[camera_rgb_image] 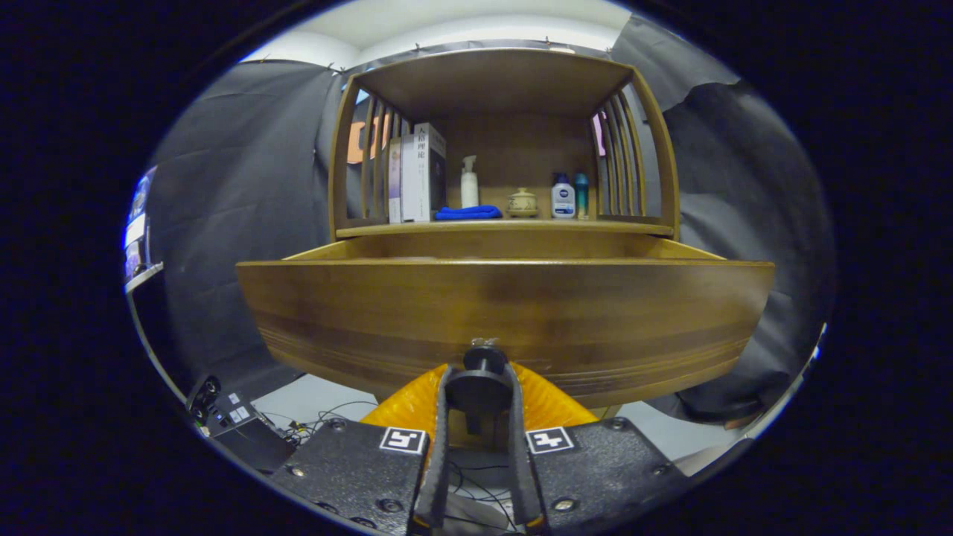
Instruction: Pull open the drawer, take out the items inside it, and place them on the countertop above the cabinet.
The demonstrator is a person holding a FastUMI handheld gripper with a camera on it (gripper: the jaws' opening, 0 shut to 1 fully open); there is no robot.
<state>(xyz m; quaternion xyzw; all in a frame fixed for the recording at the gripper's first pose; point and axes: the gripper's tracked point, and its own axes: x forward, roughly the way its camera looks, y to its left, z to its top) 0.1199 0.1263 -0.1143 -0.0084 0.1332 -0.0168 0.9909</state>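
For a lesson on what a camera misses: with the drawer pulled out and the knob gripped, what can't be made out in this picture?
Gripper view:
- Inside of the drawer: hidden by its own front panel, so its contents can't be told.
- Knob: partly covered by the fingers of the hand-held gripper closed on it.
- Bottles and jar on the countertop: too small for detail.
- Floor under the drawer: hidden by the panel.

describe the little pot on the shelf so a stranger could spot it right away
Start at the wooden cabinet with its drawer pulled out by the tool, shut on the knob. On the shelf above, the pot sits between a blue cloth and a white bottle. It alone is squat, beige and lidded.
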